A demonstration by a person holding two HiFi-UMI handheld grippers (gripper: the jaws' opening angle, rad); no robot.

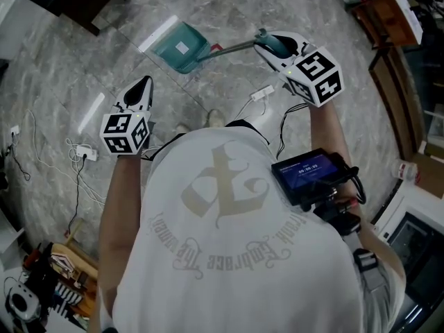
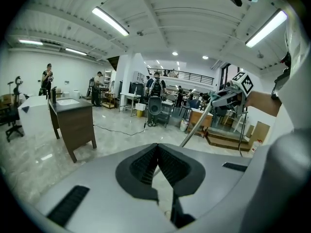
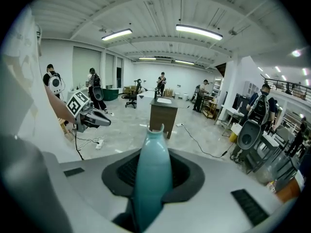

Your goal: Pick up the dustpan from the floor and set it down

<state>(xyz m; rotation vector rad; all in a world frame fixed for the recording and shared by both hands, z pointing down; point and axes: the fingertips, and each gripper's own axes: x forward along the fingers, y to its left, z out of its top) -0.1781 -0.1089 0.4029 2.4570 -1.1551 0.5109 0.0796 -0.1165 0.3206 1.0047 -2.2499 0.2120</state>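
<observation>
Nearest the person, the left tool (image 1: 139,92) is hovering with its jaws closed tip to tip and nothing between them. It is taking no part in the carry. The right tool (image 1: 267,44) is clamping partway open around the dustpan's teal handle (image 3: 152,171), and the pads are pressing on both sides of the grip.

From that hold, the grey shaft (image 1: 232,46) is running away from the person and to the left in the head view. That line is the dustpan's (image 1: 182,46) long axis. The pan is sitting at the far, lower end, slanting down over the marbled floor (image 1: 104,61), and its mouth seems to be facing away and leftward. Whether its lip is touching the floor is not clear.

The weight is hanging far from the grip, so setting it down well probably means lowering slowly with the clamp firm. The pan should meet the floor flat before the jaws open, clear of the cables (image 1: 258,97) lying nearby.
</observation>
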